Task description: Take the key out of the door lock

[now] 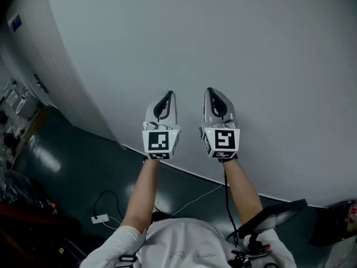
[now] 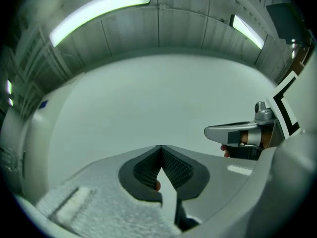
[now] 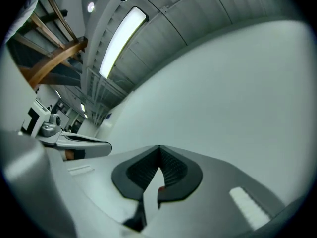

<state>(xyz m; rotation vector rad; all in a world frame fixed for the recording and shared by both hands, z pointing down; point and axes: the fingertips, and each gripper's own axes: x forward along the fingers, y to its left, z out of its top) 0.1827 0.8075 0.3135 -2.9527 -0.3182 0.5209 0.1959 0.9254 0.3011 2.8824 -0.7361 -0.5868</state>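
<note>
A plain white wall [image 1: 223, 49] filled almost everything ahead of me, with a dark green floor [image 1: 67, 166] at its foot on the near left. A thin cable [image 1: 192, 200] trailed across that floor towards a small white plug [image 1: 100, 219]. The gripper views added only a grey ribbed ceiling and a long strip light [image 2: 99, 9].

I had the left gripper [image 1: 168, 94] and the right gripper [image 1: 211, 90] raised side by side, near each other but apart, both pointing at the bare wall. On the left gripper [image 2: 161, 148] the ribbed pads met at the tip with nothing between them. The right gripper [image 3: 159, 148] was the same, pinched together and empty.

The key and the door lock were in none of my three views. No door, handle or keyhole showed anywhere on the wall, so I could not say where the key sat. I judged the task not yet begun.

The main risk I saw was moving off blind. Swinging round to hunt for the door could catch the cable underfoot or knock a gripper against the wall. With both jaws closed, I might also arrive at the key and simply nudge it, unless I opened one first. A crooked pull could jam the key in its lock.
</note>
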